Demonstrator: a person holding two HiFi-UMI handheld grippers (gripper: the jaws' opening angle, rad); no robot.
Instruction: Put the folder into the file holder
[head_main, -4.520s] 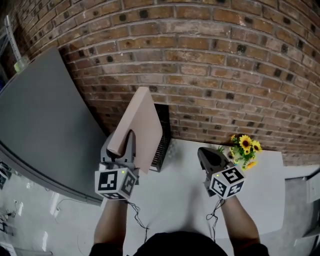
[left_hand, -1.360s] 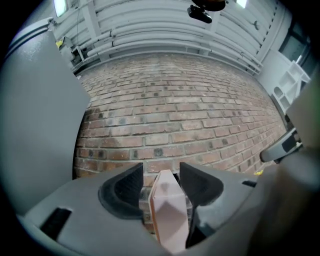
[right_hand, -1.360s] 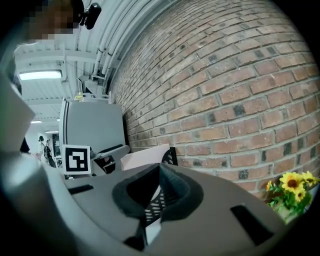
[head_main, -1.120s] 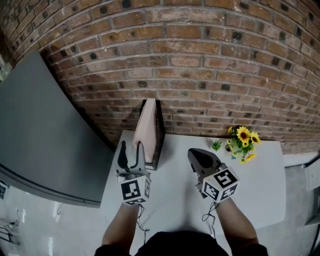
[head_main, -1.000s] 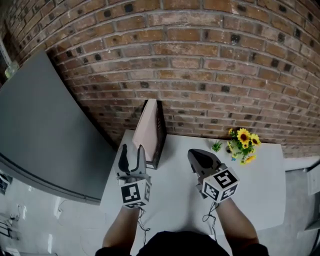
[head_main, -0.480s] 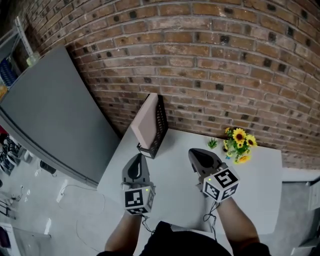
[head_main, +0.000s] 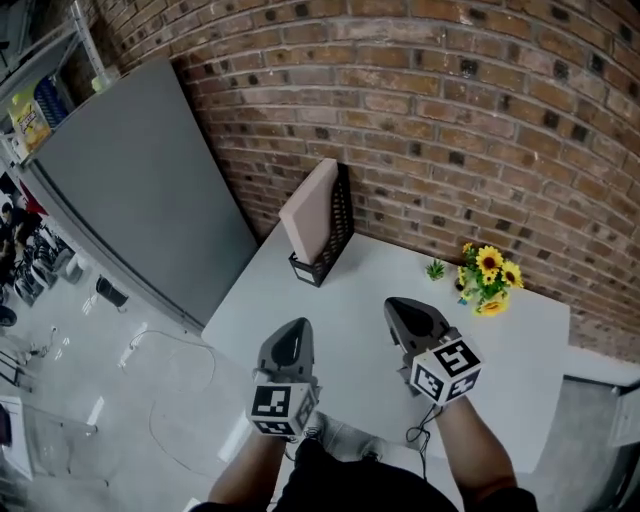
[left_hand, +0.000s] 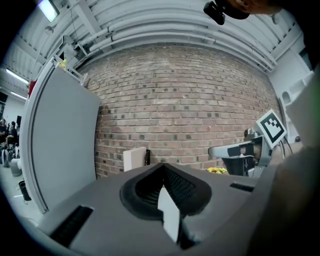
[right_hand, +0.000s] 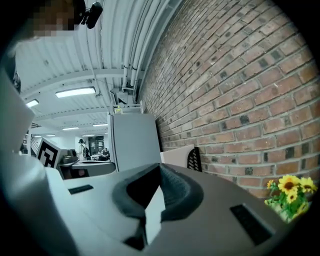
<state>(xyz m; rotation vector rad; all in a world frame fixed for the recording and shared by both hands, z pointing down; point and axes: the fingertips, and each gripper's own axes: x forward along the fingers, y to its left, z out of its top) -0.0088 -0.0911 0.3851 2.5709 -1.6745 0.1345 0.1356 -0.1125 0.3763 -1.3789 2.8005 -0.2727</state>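
The left gripper (head_main: 292, 335) and right gripper (head_main: 408, 315) hang over the near side of the tabletop (head_main: 370, 290), the fingers of both clenched shut on nothing. Ahead and to the left, well apart from both, the folder (head_main: 310, 212) stands on edge inside the file holder (head_main: 340, 218), its long side running toward the brick wall (head_main: 450, 110). The left gripper is nearer to it. The task looks done.

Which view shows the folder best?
The head view: the folder stands in the holder, seen nearly whole from above. The left gripper view shows only its upper part, small and far; the right gripper view shows its upper part beside the holder's mesh.
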